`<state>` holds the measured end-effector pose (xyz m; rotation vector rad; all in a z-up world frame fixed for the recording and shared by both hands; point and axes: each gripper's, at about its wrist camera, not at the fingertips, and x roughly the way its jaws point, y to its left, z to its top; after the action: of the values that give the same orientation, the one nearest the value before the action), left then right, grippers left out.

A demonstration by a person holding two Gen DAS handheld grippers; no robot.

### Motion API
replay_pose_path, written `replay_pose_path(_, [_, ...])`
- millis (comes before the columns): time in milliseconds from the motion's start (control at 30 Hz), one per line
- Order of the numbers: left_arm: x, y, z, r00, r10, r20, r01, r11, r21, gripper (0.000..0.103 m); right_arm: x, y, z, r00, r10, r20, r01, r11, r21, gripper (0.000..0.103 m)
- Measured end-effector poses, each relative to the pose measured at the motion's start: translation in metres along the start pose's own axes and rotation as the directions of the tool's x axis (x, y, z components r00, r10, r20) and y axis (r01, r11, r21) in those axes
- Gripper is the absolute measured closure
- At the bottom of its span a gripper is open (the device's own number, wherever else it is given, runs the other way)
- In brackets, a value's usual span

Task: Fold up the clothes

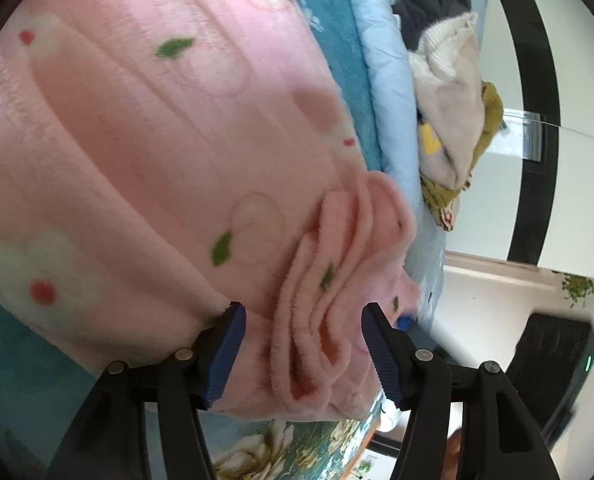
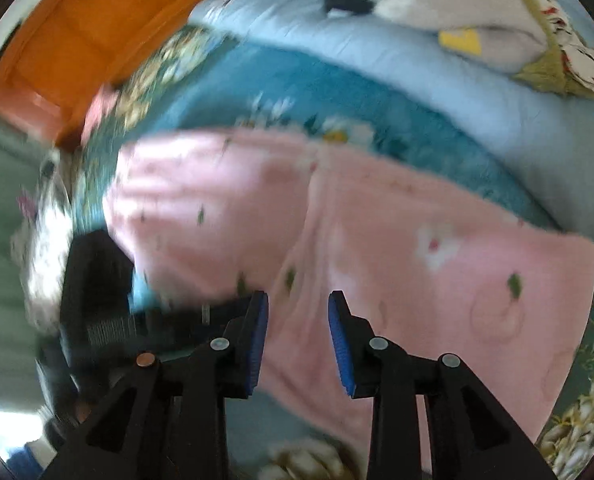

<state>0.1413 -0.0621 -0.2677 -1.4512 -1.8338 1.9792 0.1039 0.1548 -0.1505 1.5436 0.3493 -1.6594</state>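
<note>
A pink fleece garment [image 1: 157, 152] with white flowers and green leaves lies spread on the teal bed cover. In the left wrist view its bunched, layered edge [image 1: 321, 320] sits between the open jaws of my left gripper [image 1: 301, 312], which are not closed on it. In the right wrist view the same pink garment [image 2: 377, 240] lies flat, and my right gripper [image 2: 298, 300] hovers open over its near part, holding nothing. That view is blurred by motion.
The teal floral bed cover [image 2: 297, 80] and a light blue quilt [image 1: 389, 92] lie beyond. A pile of clothes in cream, dark and mustard [image 1: 449, 80] sits on the quilt. An orange wooden headboard [image 2: 97, 28] stands at back left. A dark box [image 1: 557, 368] stands on the floor.
</note>
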Motion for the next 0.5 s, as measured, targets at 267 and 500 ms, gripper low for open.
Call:
replay_pose_path(267, [-0.016,0.002,0.0,0.998,-0.029,0.051,0.03,0.999,-0.026,0.039,0.031,0.002,-0.024,0.998,-0.006,-0.066,0.008,1.0,0.026,0.071])
replay_pose_path(500, [-0.018,0.0,0.002,0.998,-0.04,0.051,0.041,0.999,-0.022,0.039,0.036,-0.002,-0.028,0.997,-0.017,-0.071,0.021,0.998,0.056,0.086])
